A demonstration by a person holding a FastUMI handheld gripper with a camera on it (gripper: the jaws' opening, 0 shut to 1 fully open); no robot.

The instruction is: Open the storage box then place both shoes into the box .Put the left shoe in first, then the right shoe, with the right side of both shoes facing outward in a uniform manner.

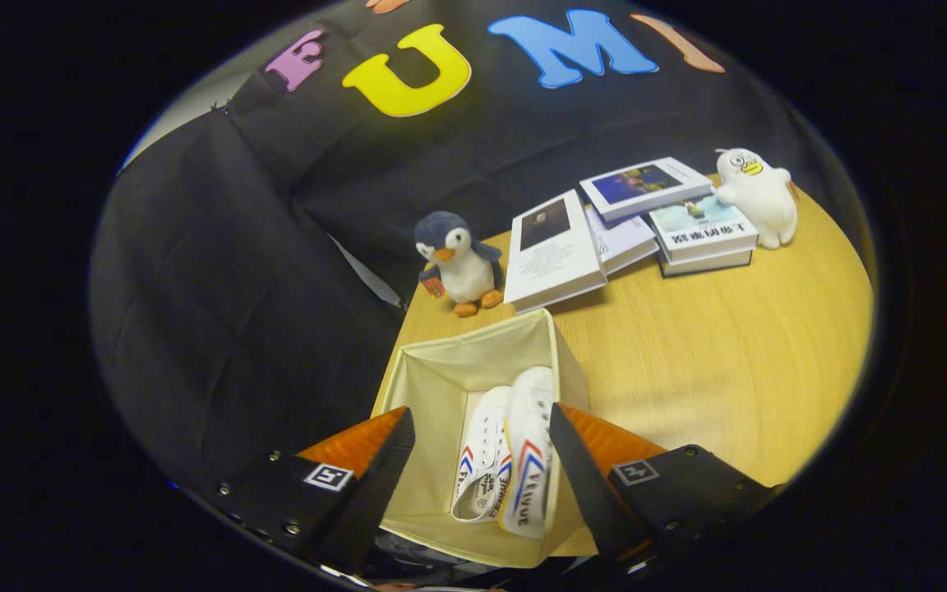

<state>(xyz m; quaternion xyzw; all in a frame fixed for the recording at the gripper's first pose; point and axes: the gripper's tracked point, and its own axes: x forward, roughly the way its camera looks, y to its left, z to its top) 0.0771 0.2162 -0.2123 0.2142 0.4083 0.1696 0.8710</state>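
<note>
The bench [728, 362] carries the open storage box [441, 378], taken here as the landmark. Inside it, against its right wall, both shoes [506, 460] stand side by side on their edges. The hand-held gripper [482, 460] hovers above the box, released, its fingers spread and holding nothing, the shoes between them. Judged best: lift straight up, touching neither shoe.

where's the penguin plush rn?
Gripper view: the penguin plush stands on the wooden table, beyond the open storage box and beside the white book; the open claw hovers over the box.
</note>
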